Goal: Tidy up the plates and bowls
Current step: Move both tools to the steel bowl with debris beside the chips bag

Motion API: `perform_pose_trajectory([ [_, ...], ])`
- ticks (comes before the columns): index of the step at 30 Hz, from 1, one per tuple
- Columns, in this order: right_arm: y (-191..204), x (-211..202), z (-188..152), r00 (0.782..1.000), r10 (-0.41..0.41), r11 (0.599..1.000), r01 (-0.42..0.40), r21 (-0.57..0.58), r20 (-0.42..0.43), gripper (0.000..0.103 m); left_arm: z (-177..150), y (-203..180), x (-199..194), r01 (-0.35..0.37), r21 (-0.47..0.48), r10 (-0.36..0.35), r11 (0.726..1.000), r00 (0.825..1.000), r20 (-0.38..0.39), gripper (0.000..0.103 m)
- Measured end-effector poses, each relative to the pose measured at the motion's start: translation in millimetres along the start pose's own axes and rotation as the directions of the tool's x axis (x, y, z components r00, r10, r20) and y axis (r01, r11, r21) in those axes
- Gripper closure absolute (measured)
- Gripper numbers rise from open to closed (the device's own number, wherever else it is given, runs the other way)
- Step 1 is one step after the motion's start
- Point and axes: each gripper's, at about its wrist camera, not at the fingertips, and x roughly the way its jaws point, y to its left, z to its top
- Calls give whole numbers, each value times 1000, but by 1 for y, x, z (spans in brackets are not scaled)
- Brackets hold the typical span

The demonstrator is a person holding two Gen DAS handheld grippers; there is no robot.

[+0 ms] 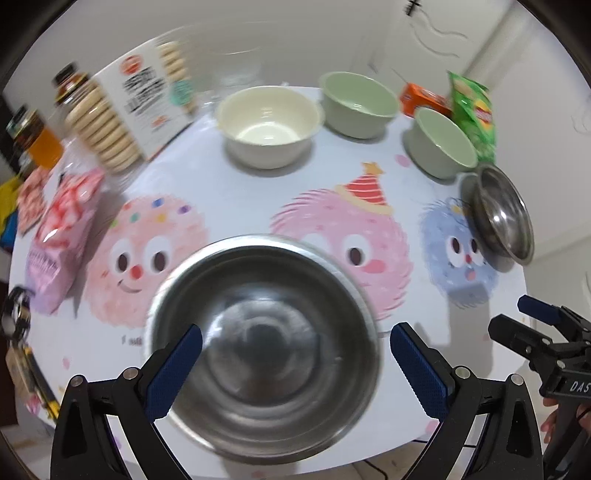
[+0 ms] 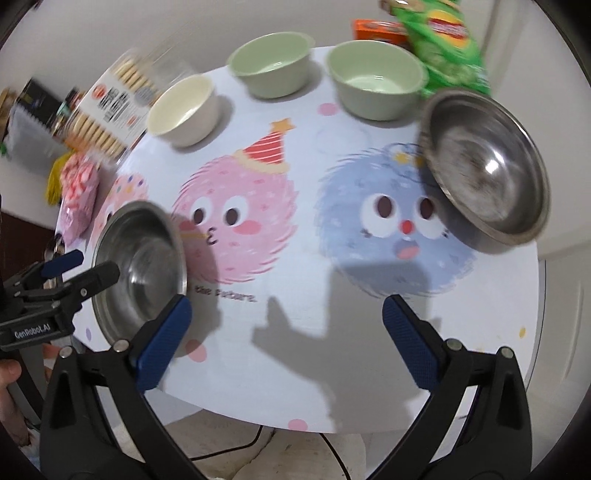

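Observation:
A steel bowl (image 1: 264, 343) sits at the table's near edge, right in front of my open left gripper (image 1: 295, 354), whose fingers stand either side of its near rim; it also shows in the right wrist view (image 2: 138, 267). A second steel bowl (image 2: 487, 166) sits at the right edge, also in the left wrist view (image 1: 504, 214). At the back stand a cream bowl (image 1: 267, 123) and two green bowls (image 1: 358, 103) (image 1: 443, 144). My right gripper (image 2: 286, 332) is open and empty above the table's front edge.
A round table with a cartoon cloth (image 2: 295, 258). A biscuit box (image 1: 125, 110), bottles (image 1: 40, 136) and a pink packet (image 1: 62, 236) crowd the left side. A green chip bag (image 2: 443, 44) and an orange box (image 2: 376, 29) stand at the back right.

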Motion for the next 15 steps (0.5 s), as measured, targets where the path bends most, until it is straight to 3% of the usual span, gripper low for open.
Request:
perform_pose_trajectory([
  [8,-51,-21,-1,999,-21,995,17,100,40,0,14,-57,12,27,87,-25,996,999,-27,0],
  [15,-93,-35,3,998,-34,995,28,100,61,0,29,-106,21,44,100,-40,994,999,-36,0],
])
